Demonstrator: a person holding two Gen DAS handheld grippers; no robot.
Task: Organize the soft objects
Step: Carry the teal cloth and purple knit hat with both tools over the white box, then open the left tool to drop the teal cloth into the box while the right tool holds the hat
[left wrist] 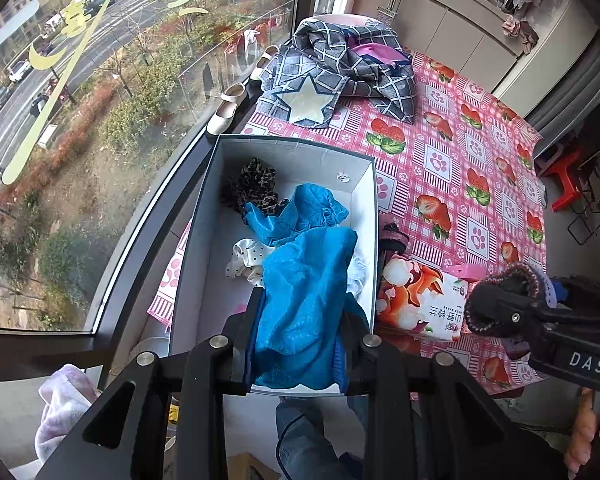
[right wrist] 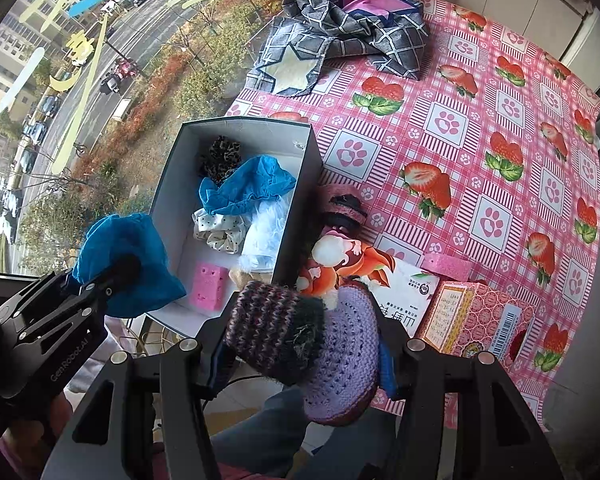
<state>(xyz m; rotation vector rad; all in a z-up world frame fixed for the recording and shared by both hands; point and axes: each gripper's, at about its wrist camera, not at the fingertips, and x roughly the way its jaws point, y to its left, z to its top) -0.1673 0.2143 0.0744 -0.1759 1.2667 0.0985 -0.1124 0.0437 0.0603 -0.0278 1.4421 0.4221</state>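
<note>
My left gripper (left wrist: 300, 312) is shut on a blue cloth (left wrist: 304, 304), held over the near end of the open grey box (left wrist: 204, 216); it also shows in the right wrist view (right wrist: 112, 276). My right gripper (right wrist: 304, 320) is shut on a knitted purple and dark slipper (right wrist: 308, 340), held above the table's near edge, right of the box (right wrist: 172, 184). In the box lie a second blue cloth (right wrist: 244, 188), a leopard scrunchie (right wrist: 220, 156), a dotted white scrunchie (right wrist: 216, 232), a white fluffy item (right wrist: 264, 236) and a pink sponge (right wrist: 208, 284).
A tissue pack (right wrist: 384, 276), a pink carton (right wrist: 476, 320), a pink sponge (right wrist: 448, 266) and another knitted slipper (right wrist: 342, 208) lie right of the box on the strawberry tablecloth (right wrist: 480, 140). A checked grey garment (right wrist: 340, 36) lies at the far end. A window is on the left.
</note>
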